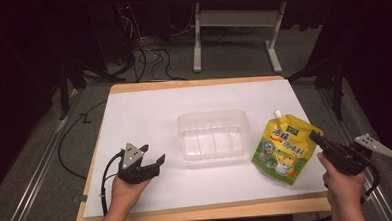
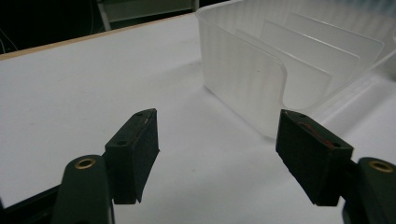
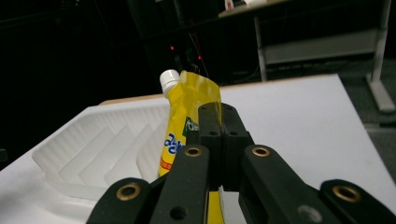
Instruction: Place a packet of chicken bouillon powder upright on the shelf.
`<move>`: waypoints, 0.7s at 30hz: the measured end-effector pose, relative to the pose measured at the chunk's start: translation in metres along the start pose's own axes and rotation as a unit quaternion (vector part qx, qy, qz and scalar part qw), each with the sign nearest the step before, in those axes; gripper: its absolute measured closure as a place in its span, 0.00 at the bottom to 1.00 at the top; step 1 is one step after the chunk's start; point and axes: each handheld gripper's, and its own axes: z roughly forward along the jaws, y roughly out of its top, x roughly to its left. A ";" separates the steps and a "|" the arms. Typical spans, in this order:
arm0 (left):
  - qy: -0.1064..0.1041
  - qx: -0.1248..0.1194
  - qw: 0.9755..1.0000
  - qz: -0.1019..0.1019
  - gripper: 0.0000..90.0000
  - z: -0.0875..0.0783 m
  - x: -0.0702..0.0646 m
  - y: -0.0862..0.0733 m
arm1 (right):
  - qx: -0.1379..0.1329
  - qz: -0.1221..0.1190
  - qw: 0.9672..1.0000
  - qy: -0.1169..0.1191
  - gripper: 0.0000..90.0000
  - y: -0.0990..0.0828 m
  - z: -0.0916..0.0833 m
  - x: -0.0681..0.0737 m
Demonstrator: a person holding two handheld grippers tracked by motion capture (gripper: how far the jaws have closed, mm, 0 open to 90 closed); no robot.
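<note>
Open white table surface (image 1: 149, 117) lies left of and behind the clear bin (image 1: 214, 133). The bin blocks the centre; the yellow pouch (image 1: 283, 146) crowds its right flank.

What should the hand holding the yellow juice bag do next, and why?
Probably carry the yellow pouch sideways until it hangs over the clear plastic bin. The right gripper is shut on the pouch's edge, with its fingers pressed together on it, and the pouch looks lifted off the white table. The bin sits right beside it, open on top. The left gripper waits open nearby.
</note>
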 end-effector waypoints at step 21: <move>-0.036 0.001 0.999 0.018 0.37 0.021 -0.025 0.002 | -0.047 -0.069 0.995 -0.055 0.98 -0.006 -0.014 0.006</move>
